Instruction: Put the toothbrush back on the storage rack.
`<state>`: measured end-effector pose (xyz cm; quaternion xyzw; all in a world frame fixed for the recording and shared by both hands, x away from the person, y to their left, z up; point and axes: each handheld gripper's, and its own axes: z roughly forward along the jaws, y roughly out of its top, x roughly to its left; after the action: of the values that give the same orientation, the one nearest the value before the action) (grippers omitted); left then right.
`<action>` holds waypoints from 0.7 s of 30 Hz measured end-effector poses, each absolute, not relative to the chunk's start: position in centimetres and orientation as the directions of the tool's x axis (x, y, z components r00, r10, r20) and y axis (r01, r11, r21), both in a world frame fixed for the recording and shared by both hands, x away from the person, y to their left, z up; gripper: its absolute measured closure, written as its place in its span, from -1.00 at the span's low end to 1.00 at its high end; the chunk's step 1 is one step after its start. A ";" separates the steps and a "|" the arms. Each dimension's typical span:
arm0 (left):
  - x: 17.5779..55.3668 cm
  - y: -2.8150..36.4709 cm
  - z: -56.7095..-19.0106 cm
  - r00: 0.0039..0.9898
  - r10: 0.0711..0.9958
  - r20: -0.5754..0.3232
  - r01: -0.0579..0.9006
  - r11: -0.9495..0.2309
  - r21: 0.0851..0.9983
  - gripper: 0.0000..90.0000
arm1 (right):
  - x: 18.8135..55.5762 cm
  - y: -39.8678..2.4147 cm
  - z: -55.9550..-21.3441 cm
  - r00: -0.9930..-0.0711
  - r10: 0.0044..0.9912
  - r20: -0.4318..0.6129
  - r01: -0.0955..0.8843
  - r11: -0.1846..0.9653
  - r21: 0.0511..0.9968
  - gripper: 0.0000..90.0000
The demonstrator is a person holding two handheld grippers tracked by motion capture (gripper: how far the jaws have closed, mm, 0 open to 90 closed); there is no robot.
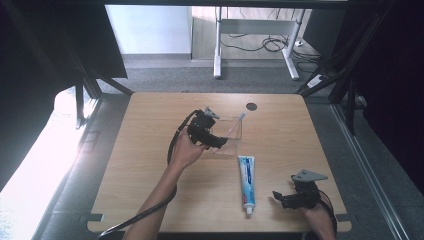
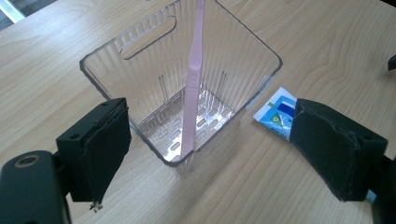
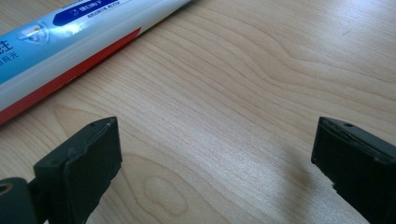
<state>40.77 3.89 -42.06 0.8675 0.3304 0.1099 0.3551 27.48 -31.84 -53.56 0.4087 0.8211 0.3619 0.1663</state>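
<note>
The left gripper hangs just beside the clear box in the middle of the counter, its fingers wide open on nothing, and one pink toothbrush leans inside the box, so that part looks done. One toothpaste tube lies near and to the right of the box. I think it goes in next, so the right gripper, open and empty just right of the tube, must reach over and pinch it.

Beyond my wooden table I see grey carpet, a white desk frame and loose cables.
</note>
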 end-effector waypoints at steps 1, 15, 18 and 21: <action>40.6 4.1 -42.0 0.760 0.649 -0.041 0.492 -0.532 0.690 -0.71 | 27.5 -31.8 -53.6 -0.611 0.791 0.022 0.550 0.405 0.731 -0.96; 38.4 6.3 -42.5 0.766 0.642 0.005 0.460 -0.554 0.694 -0.71 | 27.5 -31.8 -53.6 -0.610 0.792 0.023 0.554 0.405 0.728 -0.96; 37.9 6.7 -42.6 0.767 0.642 0.009 0.455 -0.553 0.698 -0.71 | 27.5 -31.8 -53.6 -0.612 0.791 0.022 0.552 0.407 0.727 -0.96; 37.3 7.2 -42.8 0.768 0.640 0.012 0.447 -0.550 0.706 -0.71 | 27.5 -31.7 -53.6 -0.613 0.790 0.019 0.550 0.409 0.728 -0.96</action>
<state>37.33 7.22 -42.76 0.8698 0.3122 0.1352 0.3574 27.45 -31.74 -53.58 0.4073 0.8228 0.3597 0.1664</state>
